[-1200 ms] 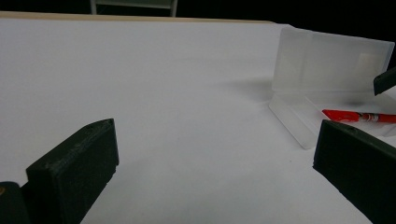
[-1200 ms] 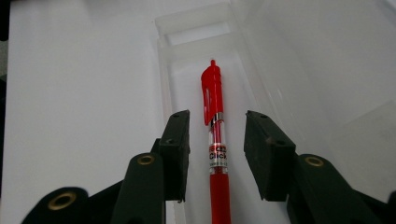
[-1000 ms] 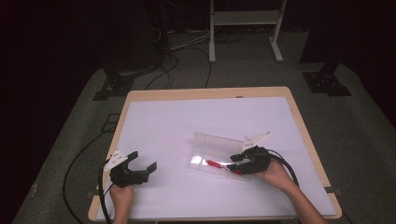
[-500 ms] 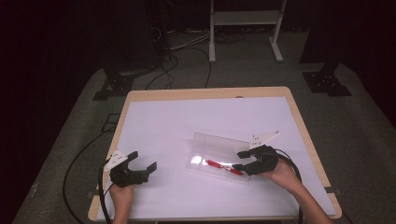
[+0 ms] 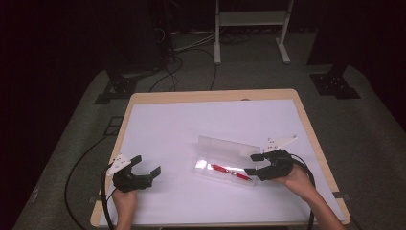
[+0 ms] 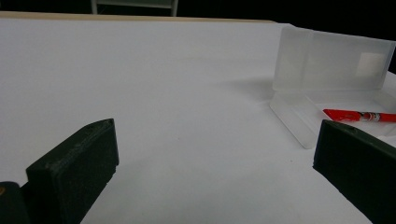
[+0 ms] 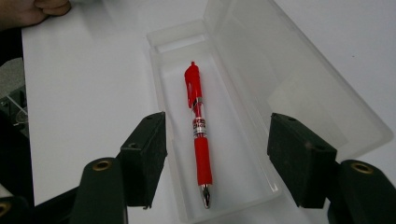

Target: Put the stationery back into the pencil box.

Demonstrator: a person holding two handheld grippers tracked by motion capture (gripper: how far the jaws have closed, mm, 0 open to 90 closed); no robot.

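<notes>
A clear plastic case (image 5: 225, 143) lies open right of the table's middle, its lid standing up at the back. A red pen (image 5: 230, 171) lies loose in its tray. My right gripper (image 5: 253, 164) hovers at the tray's right end; its jaws have just been opening and stand open. In the right gripper view the pen (image 7: 198, 135) lies in the case (image 7: 280, 79) below the gap of that gripper (image 7: 219, 137), untouched by either pad. My left gripper (image 5: 147, 165) rests open at the front left, holding nothing. Its own view has the left gripper (image 6: 217, 154), case (image 6: 327, 60) and pen (image 6: 359, 115).
The white table top (image 5: 191, 124) has a wooden rim. Black cables (image 5: 86, 163) trail off its left front corner onto the dark floor. A white metal stand (image 5: 249, 19) is beyond the far edge. The other hand (image 7: 37, 9) is at the top left of the right gripper view.
The right gripper has drawn back to the right, off the case, and its jaws stand wider. The pen stays in the tray. The left gripper has not moved.
</notes>
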